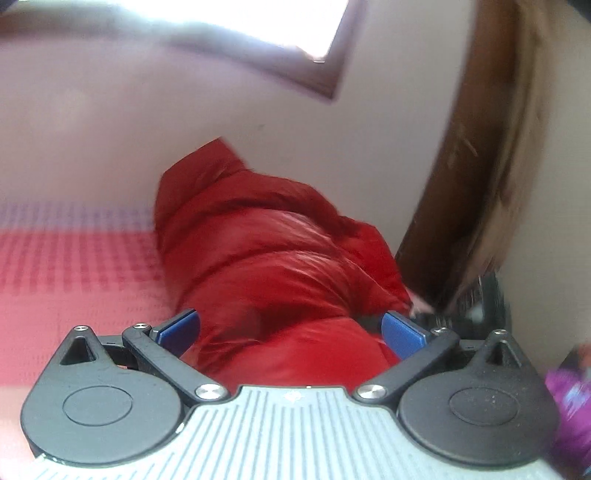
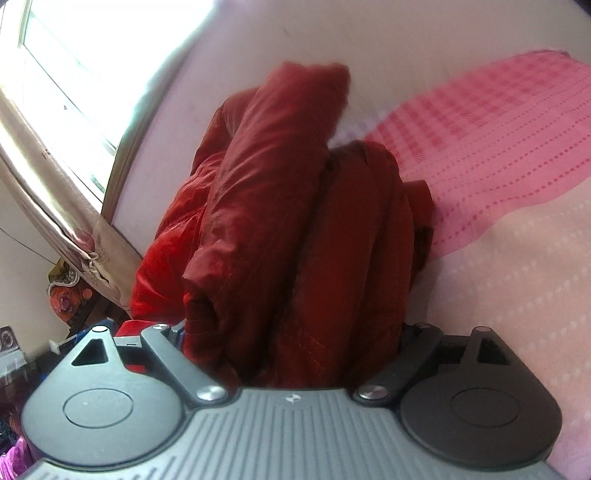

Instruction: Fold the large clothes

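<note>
The red puffer jacket (image 1: 266, 254) is a glossy, quilted garment, its padded channels swelling into soft rounded ridges that catch the window light. It lies bundled lengthwise on the bed (image 1: 66, 280), near the pale wall, with a thick fold standing up at its far end. In the right wrist view the jacket (image 2: 295, 229) shows as two fat, parallel rolls, darker and finely creased, with stitch lines running along them. The bed's cover is a pink cloth woven in small checks and dotted rows, paler toward the near side. The left claw (image 1: 291, 330) stands open, its blue pads on either side of the jacket's near end without pressing it. The right claw (image 2: 291, 332) has its jaws spread wide around the near end of the rolls; its fingertips are hidden by the cloth, so whether they press on it cannot be told. A brown-framed window (image 1: 280, 33) and a cream curtain (image 2: 62, 192) lie beyond.
</note>
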The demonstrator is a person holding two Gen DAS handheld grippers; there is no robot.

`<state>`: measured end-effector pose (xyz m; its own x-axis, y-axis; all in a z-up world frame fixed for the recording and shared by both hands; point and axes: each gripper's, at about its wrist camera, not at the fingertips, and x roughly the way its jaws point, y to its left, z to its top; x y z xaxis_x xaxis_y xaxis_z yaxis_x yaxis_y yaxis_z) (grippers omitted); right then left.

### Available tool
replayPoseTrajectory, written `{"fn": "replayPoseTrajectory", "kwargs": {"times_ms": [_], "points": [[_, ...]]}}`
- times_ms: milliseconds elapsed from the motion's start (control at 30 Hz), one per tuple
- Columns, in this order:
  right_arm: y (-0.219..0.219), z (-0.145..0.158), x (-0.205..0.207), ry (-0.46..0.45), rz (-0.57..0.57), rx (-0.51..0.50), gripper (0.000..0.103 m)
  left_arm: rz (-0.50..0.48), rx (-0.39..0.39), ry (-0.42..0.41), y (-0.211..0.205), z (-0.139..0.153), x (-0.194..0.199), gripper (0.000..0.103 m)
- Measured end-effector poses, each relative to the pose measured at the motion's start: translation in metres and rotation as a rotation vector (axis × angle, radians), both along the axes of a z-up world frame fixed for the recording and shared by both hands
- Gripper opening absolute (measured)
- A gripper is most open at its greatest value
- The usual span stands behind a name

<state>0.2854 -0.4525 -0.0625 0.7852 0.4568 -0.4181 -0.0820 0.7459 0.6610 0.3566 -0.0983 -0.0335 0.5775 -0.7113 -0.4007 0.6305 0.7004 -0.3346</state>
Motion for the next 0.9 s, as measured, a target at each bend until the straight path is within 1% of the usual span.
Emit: {"fn": "replayPoseTrajectory", "kwargs": {"times_ms": [100,167,233,300,367,433,467,500,567,633,700,733,767,800,900], "points": [[0.000,0.000,0.000,-0.003,-0.004,-0.006,0.091,-0.003,-0.069,0.185,0.015,-0.015,0.037,0.103],[0.000,-0.001,0.000,-0.004,-0.005,-0.005,0.092,-0.025,-0.121,0.330,0.019,-0.034,0.062,0.103],[0.001,0.000,-0.001,-0.006,-0.008,-0.006,0.092,-0.071,-0.183,0.451,0.018,-0.055,0.083,0.103],[0.001,-0.001,0.000,-0.008,-0.008,-0.006,0.092,-0.117,-0.204,0.510,0.012,-0.070,0.098,0.103],[0.001,-0.001,0.000,-0.008,-0.007,-0.008,0.093,-0.180,-0.227,0.551,0.003,-0.084,0.110,0.103],[0.001,-0.001,0.000,-0.008,-0.008,-0.006,0.093,-0.201,-0.238,0.585,-0.006,-0.094,0.119,0.103],[0.002,-0.001,0.000,-0.009,-0.009,-0.007,0.093,-0.205,-0.251,0.590,-0.010,-0.096,0.120,0.103],[0.002,-0.001,0.000,-0.009,-0.010,-0.008,0.093,-0.201,-0.243,0.574,-0.015,-0.095,0.120,0.103],[0.004,0.000,0.000,-0.007,-0.016,-0.016,0.093,-0.168,-0.194,0.525,-0.025,-0.089,0.115,0.103],[0.008,0.003,0.000,-0.007,-0.026,-0.052,0.091,-0.124,-0.130,0.448,-0.031,-0.079,0.102,0.103],[0.015,0.007,-0.004,-0.016,-0.043,-0.090,0.083,-0.083,-0.061,0.374,-0.037,-0.069,0.088,0.102],[0.018,0.009,-0.007,-0.028,-0.047,-0.108,0.080,-0.064,-0.025,0.339,-0.041,-0.064,0.082,0.100],[0.020,0.011,-0.010,-0.035,-0.054,-0.124,0.074,-0.044,0.002,0.312,-0.044,-0.059,0.076,0.100],[0.023,0.014,-0.013,-0.042,-0.063,-0.144,0.070,-0.026,0.022,0.291,-0.047,-0.054,0.070,0.099],[0.033,0.021,-0.019,-0.058,-0.082,-0.198,0.063,0.013,0.075,0.228,-0.057,-0.044,0.057,0.096]]}}
